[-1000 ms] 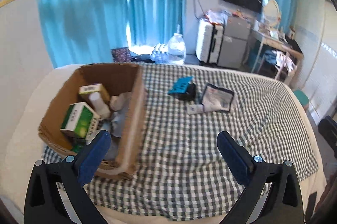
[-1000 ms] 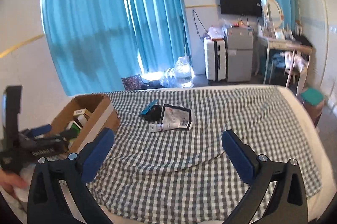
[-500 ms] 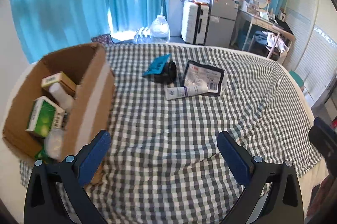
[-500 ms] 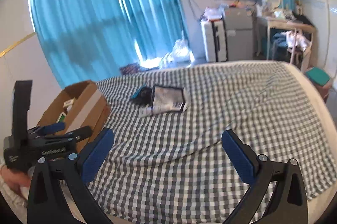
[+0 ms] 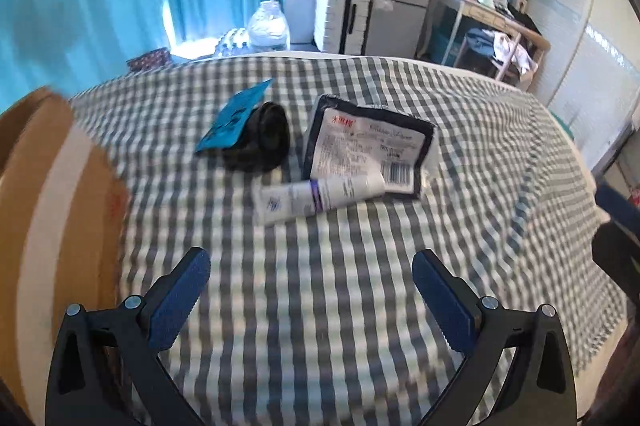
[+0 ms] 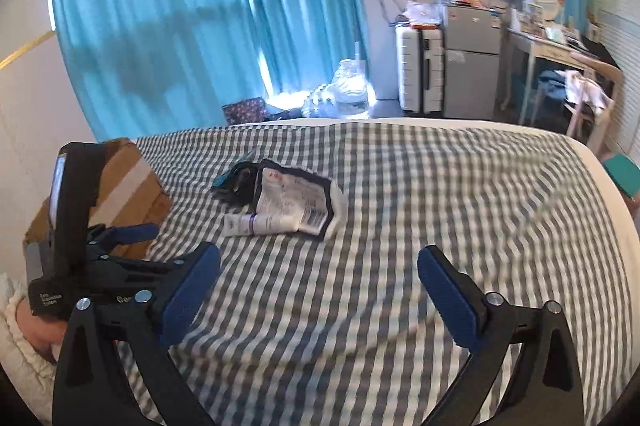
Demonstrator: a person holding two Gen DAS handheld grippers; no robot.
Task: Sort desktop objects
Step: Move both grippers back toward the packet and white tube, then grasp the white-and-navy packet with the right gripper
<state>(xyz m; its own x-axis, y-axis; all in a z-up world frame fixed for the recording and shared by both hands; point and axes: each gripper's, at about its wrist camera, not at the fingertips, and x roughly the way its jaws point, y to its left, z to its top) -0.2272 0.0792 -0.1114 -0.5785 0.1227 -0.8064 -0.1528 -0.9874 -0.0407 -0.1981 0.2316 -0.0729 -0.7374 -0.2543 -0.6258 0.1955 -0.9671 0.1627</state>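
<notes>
Left wrist view: the left gripper is seen over the checked cloth, its 2 blue-padded fingers spread wide with nothing between them. A cardboard box with a pale tape strip is recorded at the left edge, blurred; its contents cannot be made out. 4 items are grouped on the cloth ahead of the fingers. A white tube lies nearest, on its side, its far end touching the lower edge of a flat black-bordered packet bearing a white label and barcode. A black rounded object lies just left of the packet, with a blue card resting partly on it. The other gripper is partly seen as a dark shape at the right edge.

Right wrist view: the right gripper is also held wide open and empty above the cloth. The same group is noted further off, left of centre: tube, packet, black object and blue card. The box stands at the left edge of the cloth, well apart from the group. The left gripper is seen from the side in front of the box, held by a hand in a white sleeve.

Teal curtains, a white suitcase and a water jug are noted behind the bed.
</notes>
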